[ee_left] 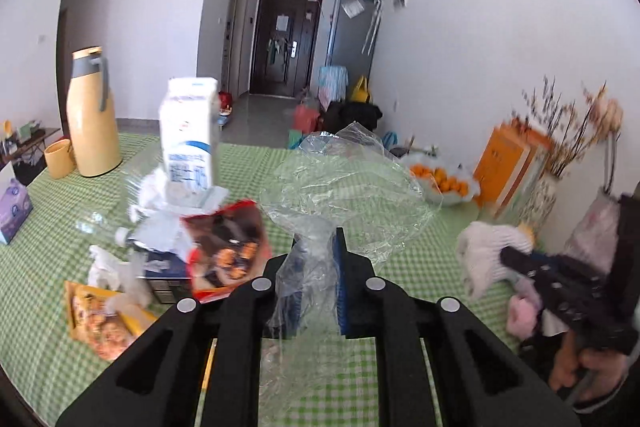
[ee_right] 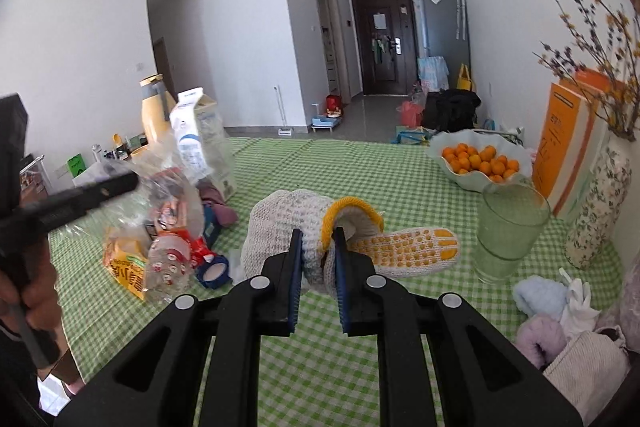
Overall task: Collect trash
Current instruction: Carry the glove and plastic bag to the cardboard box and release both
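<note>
My left gripper (ee_left: 319, 237) is shut on a crumpled clear plastic bag (ee_left: 344, 183), which balloons above the fingers and hangs down between them. To its left on the green checked tablecloth (ee_left: 52, 267) lies a trash pile: an upright milk carton (ee_left: 188, 139), a red snack wrapper (ee_left: 228, 247), an orange snack packet (ee_left: 104, 315), crumpled tissue (ee_left: 108, 267) and a clear bottle (ee_left: 100, 223). My right gripper (ee_right: 316, 235) is shut on a white knitted glove (ee_right: 280, 227) with a yellow cuff and yellow dots, held above the cloth. The left gripper's finger (ee_right: 80, 199) shows at the left of the right wrist view.
A yellow thermos jug (ee_left: 90, 115) and yellow cup (ee_left: 59, 159) stand at the far left, with a tissue box (ee_left: 12, 207) at the edge. On the right are a bowl of oranges (ee_right: 480, 159), a glass (ee_right: 508, 227), a flowered vase (ee_right: 600, 203), an orange box (ee_right: 568, 147) and soft cloths (ee_right: 560, 327).
</note>
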### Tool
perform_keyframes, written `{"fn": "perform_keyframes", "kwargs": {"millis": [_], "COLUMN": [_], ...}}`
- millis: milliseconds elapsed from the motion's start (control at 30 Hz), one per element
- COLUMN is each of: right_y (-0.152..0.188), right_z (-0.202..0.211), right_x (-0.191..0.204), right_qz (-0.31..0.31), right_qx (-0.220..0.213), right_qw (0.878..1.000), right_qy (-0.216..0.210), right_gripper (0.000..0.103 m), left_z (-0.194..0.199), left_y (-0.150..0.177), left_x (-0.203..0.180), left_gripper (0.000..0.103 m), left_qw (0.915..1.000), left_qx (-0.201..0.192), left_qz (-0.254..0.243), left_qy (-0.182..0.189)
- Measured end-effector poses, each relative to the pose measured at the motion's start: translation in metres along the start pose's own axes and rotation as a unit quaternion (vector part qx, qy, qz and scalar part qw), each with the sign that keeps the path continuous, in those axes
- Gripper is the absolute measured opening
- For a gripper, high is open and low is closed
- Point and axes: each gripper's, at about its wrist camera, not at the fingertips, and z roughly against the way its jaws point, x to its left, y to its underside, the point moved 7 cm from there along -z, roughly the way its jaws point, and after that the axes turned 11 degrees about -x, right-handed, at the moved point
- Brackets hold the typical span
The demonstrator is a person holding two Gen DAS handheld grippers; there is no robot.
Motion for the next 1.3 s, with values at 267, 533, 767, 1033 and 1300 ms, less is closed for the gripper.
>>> {"fn": "perform_keyframes", "kwargs": {"millis": [267,533,767,1033,1300], "right_y": [-0.024,-0.007,0.062,0.146,0.264], "right_z": [-0.034,-0.08,-0.084,-0.08,-0.084], "right_x": [0.126,0.352,0.561,0.69,0.754], "right_qz": [0.045,0.104,0.165,0.239,0.336], "right_qx": [-0.007,0.031,0.103,0.174,0.264], "right_qw": [0.993,0.945,0.868,0.808,0.751], "right_qy": [-0.11,-0.309,-0.457,-0.51,-0.503], "right_gripper": [0.015,0.015,0.015,0.015,0.015], "left_z": [0.127,0.306,0.43,0.423,0.37], "left_y": [-0.021,0.02,0.073,0.171,0.288], "left_x": [0.134,0.321,0.419,0.473,0.519], "left_gripper": [0.011,0.011,0.011,0.012,0.054], "left_qw": [0.9888,0.9169,0.8505,0.8438,0.8048], "left_qx": [-0.053,-0.053,-0.036,0.059,0.22], "left_qz": [0.019,0.07,0.143,0.226,0.32], "left_qy": [-0.138,-0.389,-0.505,-0.483,-0.449]}}
